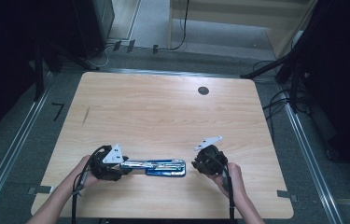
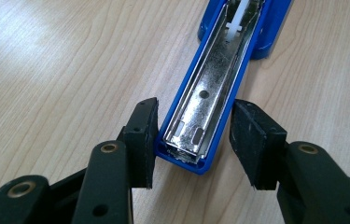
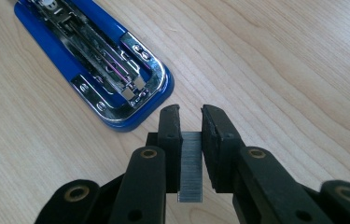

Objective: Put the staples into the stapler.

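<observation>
The right gripper (image 3: 191,122) is clenched on a strip of staples (image 3: 191,165), which stands on edge between the two pads and runs back along the gripper's own axis. Just ahead of its fingertips, slightly to the left in the right gripper view, lies the rounded end of the blue stapler (image 3: 102,70), opened flat on the wooden table (image 3: 280,60), with the staple channel (image 3: 100,51) facing up.

In the high view the stapler (image 1: 158,166) lies near the person's edge of the table (image 1: 163,107), its long axis running left to right between the two grippers. The right gripper (image 1: 199,161) sits just beside its right end.

The left gripper (image 2: 193,135) is released: its jaws stand apart on either side of the raised blue arm (image 2: 210,93) at the stapler's other end, the left pad close to or touching the blue wall, the right pad with a visible gap. In the high view this gripper (image 1: 116,169) meets the stapler's left end.

The strip currently lies roughly in line with the channel but short of it. Judged from this layout, the right gripper is the loading hand: the strip must travel leftward across the table, stay parallel to the stapler's long axis, and descend into the channel. The left gripper is placed to steady the body.
</observation>
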Demonstrator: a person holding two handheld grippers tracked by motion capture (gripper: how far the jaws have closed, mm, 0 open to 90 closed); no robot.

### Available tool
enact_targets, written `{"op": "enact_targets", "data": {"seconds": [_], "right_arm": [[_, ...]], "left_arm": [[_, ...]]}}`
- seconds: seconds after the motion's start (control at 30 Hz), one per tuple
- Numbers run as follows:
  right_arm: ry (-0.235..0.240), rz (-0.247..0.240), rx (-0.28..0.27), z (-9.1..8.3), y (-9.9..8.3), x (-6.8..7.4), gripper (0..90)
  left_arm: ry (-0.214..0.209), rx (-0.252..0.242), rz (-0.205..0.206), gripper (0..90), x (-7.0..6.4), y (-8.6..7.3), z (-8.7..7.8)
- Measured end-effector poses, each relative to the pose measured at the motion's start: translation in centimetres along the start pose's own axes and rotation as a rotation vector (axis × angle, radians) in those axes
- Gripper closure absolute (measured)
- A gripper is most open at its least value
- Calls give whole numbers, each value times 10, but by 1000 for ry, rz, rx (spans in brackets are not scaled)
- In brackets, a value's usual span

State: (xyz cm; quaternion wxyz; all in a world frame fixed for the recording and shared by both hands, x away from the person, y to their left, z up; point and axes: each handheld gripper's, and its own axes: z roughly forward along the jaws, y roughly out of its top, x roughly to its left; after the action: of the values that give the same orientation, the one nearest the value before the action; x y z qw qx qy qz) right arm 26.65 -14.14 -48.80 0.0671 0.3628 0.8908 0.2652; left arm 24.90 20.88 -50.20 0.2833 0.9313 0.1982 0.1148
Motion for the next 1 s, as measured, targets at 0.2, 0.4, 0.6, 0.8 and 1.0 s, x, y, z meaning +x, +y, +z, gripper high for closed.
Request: {"op": "enact_targets", "data": {"seconds": [0.2, 0.4, 0.6, 0.8, 1.0], "right_arm": [[7, -5, -9, -1, -2, -3, 795], [5, -23, -27, -6, -1, -9, 795], [7, -24, -40, -11, 3, -13, 795], [16, -41, -54, -13, 7, -15, 795], [30, -57, -56, -13, 11, -15, 796]], "left_arm": [[0, 11, 3, 535, 1, 2, 1], [-7, 9, 2, 528, 4, 3, 4], [-6, 5, 7, 528, 4, 3, 4], [-4, 11, 12, 529, 4, 4, 2], [-5, 2, 6, 530, 4, 3, 2]]}}
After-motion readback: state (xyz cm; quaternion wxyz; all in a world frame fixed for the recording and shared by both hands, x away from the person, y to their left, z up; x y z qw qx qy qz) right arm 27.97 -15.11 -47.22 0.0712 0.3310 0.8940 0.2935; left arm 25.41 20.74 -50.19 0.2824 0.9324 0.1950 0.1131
